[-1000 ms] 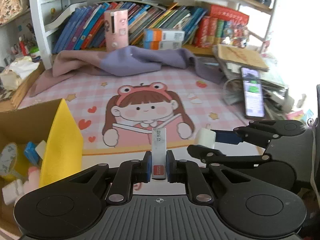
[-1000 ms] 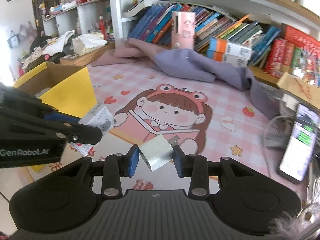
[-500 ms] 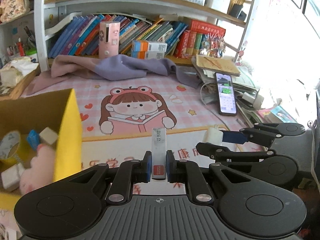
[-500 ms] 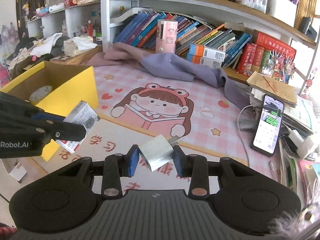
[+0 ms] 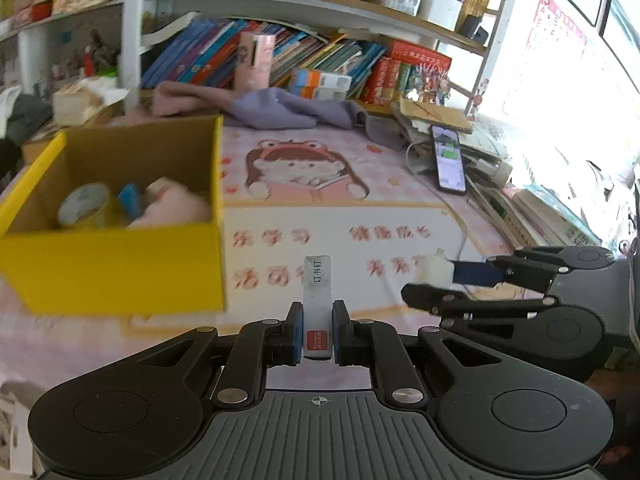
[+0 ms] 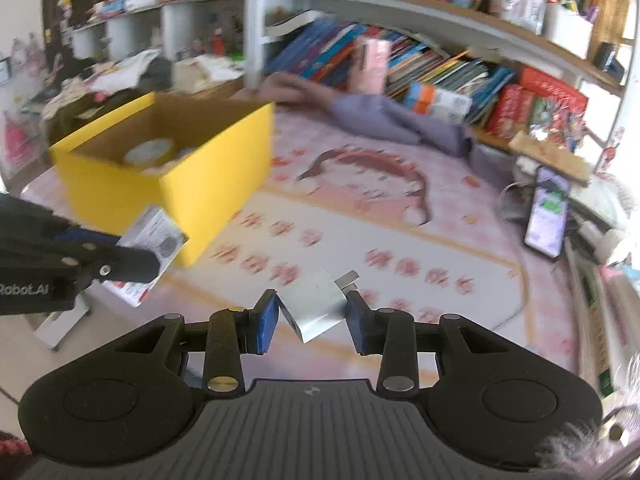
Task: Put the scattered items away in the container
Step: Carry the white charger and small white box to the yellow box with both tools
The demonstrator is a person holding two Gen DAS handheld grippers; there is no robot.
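Left gripper (image 5: 316,330) clenched on a small staple box (image 5: 317,300), its pads pressed on both flat sides, the box pointing up toward 12 o'clock; right gripper (image 6: 312,316) clamped on a white charger plug (image 6: 316,304), held corner-wise with its metal prongs toward 1 o'clock. Compared with one second ago, both wrist views have pulled back and risen; the yellow box (image 5: 120,264), then cropped at the 9 o'clock edge of the left view, now shows its whole open top at 10 o'clock, and the background is motion-blurred. Inside lie a tape roll (image 5: 82,204), a blue piece and a pink soft item, so part of the tidying is judged done. In the right view the container stands at 10 o'clock, with the staple box (image 6: 154,240) just beside its near corner; the cartoon desk mat (image 5: 360,184) shows no loose items. Both loads appear ready for carrying over the rim and release; neither is over it yet.
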